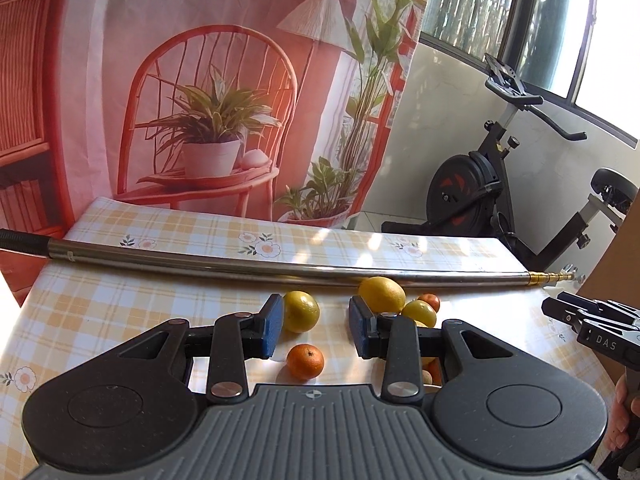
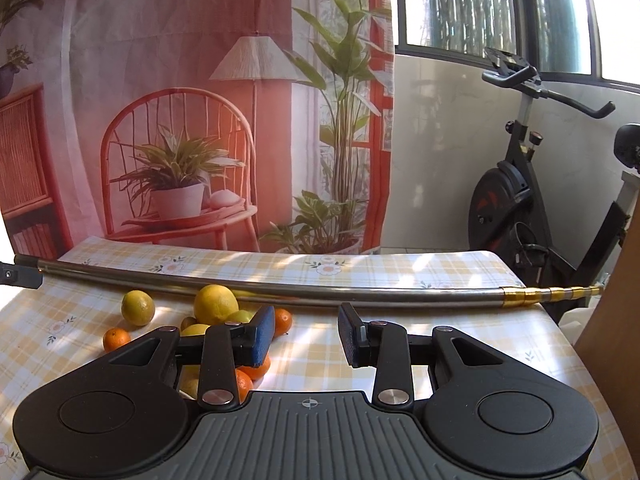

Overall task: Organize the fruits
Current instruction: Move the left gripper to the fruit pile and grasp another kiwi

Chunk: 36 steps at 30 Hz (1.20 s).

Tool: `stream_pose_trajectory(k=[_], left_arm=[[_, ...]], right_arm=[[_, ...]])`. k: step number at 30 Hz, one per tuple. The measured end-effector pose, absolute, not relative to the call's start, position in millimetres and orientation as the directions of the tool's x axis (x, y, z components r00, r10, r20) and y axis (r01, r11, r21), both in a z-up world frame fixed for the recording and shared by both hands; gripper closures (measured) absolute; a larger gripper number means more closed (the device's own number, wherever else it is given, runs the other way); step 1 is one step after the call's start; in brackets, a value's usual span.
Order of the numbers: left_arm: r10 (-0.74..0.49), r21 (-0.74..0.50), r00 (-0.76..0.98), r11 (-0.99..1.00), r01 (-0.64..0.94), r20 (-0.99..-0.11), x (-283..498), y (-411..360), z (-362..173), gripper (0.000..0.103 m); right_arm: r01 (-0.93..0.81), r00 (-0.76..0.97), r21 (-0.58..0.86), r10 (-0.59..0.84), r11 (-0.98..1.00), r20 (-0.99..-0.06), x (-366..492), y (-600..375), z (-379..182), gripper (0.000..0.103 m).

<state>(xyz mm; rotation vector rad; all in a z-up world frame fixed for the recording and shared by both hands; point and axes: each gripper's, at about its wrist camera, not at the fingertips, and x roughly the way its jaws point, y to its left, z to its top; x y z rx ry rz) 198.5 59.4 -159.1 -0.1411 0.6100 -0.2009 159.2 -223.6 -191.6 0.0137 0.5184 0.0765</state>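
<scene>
Citrus fruits lie on a table with a yellow checked cloth [image 1: 120,304]. In the left wrist view my left gripper [image 1: 316,326] is open and empty above the cloth. A yellow-green lemon [image 1: 301,311] lies just beyond its left finger, a small orange tangerine [image 1: 305,361] sits between the fingers, and a large yellow lemon [image 1: 381,294] heads a heap behind the right finger. In the right wrist view my right gripper [image 2: 306,334] is open and empty, with the heap [image 2: 216,304] behind its left finger. A lone lemon [image 2: 138,307] and a tangerine [image 2: 116,339] lie to the left.
A long metal telescopic pole [image 1: 260,266] lies across the table behind the fruit, seen also in the right wrist view [image 2: 280,288]. A printed backdrop curtain [image 1: 208,80] hangs behind the table. An exercise bike [image 1: 492,184] stands at the right by the window.
</scene>
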Motion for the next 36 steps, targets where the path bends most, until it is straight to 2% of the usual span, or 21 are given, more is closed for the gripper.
stream_pose_trajectory(k=[2,8,14,20,27,36], left_arm=[[-0.229,-0.191,0.804,0.971,0.146,-0.549,204.8,58.9,-155.9,0.065],[-0.262,-0.198,0.743,0.964,0.176,-0.616,239.8,41.3,-168.9,0.066],[-0.284,-0.092,0.669,0.947,0.308,-0.687,274.6,-4.5,-212.6,0.067],[-0.333,-0.16,0.586,0.931,0.327,-0.738,307.1,-15.3,-248.3,0.069],[-0.357,-0.208,0.538,0.925,0.319,-0.763,328.3,-19.0,-262.5,0.069],[-0.35,-0.199,0.511,0.924,0.327,-0.785,341.6,-24.6,-273.9,0.069]], right_arm=[[-0.077,0.869,0.032,0.083,0.996,-0.488,165.5,-223.3,-190.4,0.071],[-0.099,0.854,0.041,0.107,0.994,-0.509,186.6,-219.5,-200.4,0.071],[-0.096,0.828,0.104,0.138,0.99,-0.543,202.7,-219.4,-215.5,0.071],[-0.082,0.811,0.128,0.141,0.988,-0.568,210.0,-228.4,-227.0,0.071],[-0.052,0.795,0.146,0.13,0.988,-0.593,216.0,-241.9,-242.4,0.071],[-0.03,0.778,0.163,0.126,0.986,-0.616,220.1,-249.1,-256.6,0.071]])
